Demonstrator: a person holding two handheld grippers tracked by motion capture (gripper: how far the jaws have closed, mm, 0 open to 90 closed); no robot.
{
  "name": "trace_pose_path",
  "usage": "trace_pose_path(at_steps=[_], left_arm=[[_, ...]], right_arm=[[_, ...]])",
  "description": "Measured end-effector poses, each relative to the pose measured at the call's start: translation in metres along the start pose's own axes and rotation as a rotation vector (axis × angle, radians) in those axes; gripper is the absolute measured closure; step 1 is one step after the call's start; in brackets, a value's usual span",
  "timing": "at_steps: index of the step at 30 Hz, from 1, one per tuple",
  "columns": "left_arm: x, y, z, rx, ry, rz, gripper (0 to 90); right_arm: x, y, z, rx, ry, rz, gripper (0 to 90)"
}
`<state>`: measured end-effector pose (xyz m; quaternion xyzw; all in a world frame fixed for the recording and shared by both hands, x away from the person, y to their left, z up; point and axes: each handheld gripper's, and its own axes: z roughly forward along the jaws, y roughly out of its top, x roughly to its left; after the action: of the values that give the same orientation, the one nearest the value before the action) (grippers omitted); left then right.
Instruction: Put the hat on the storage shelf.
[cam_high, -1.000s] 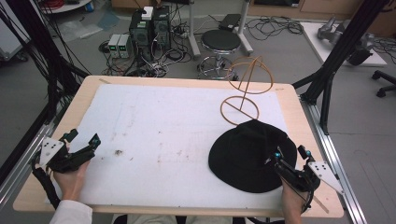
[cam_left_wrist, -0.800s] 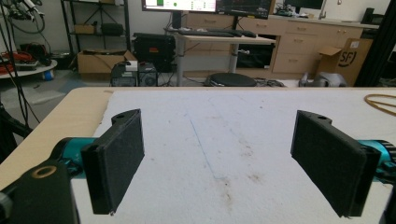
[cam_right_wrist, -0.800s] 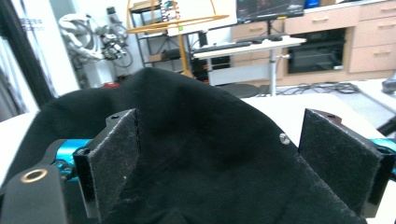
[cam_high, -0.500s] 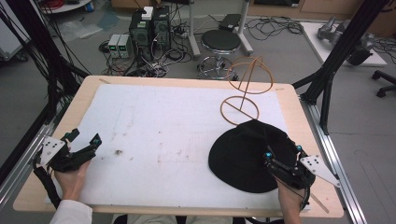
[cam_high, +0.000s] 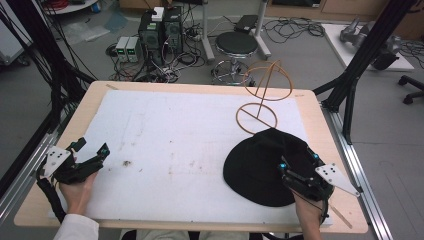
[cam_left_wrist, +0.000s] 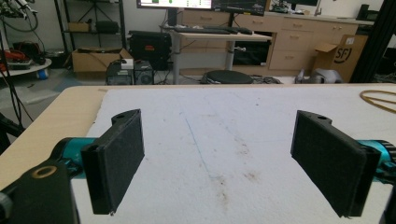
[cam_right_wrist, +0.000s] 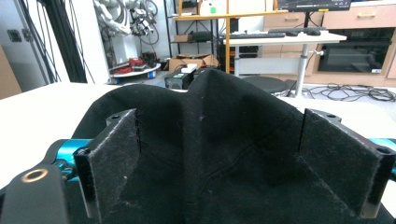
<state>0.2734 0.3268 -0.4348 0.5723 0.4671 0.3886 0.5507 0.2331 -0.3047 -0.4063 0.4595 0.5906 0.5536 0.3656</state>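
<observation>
1. Setting: a robotics laboratory.
2. At 12 o'clock beyond the table (cam_high: 60, 137): floor-standing computer towers (cam_high: 161, 30) amid tangled cables (cam_high: 295, 27).
3. At 3 and 9 o'clock: black frame struts (cam_high: 370, 45).
4. Background: monitors on a desk (cam_left_wrist: 212, 31).

Soft, even room light is falling from overhead, leaving faint, diffuse shadows. The white foam mat covering the table (cam_high: 190, 135) is reading bright but not blowing out. The black fabric hat (cam_right_wrist: 205, 154) between the right gripper's jaws is swallowing detail, its folds barely separating. Close to both gripper cameras, the jaw pads are looking slightly soft. Beyond the jaws, the background room is showing mild blur and compression.
</observation>
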Motion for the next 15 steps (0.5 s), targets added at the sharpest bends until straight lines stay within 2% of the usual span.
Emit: trace_pose_path(at_steps=[8, 10, 15], left_arm=[[-0.001, 0.0, 0.0, -0.004, -0.004, 0.006, 17.6], [-0.001, 0.0, -0.001, -0.006, -0.003, 0.005, 17.7], [0.0, 0.0, -0.001, -0.002, -0.004, 0.004, 17.7]], right_arm=[[0.007, 0.001, 0.011, 0.054, 0.031, -0.036, 12.2], [0.009, 0.0, 0.014, 0.073, 0.066, -0.039, 12.2], [0.011, -0.001, 0.018, 0.089, 0.083, -0.05, 12.2]])
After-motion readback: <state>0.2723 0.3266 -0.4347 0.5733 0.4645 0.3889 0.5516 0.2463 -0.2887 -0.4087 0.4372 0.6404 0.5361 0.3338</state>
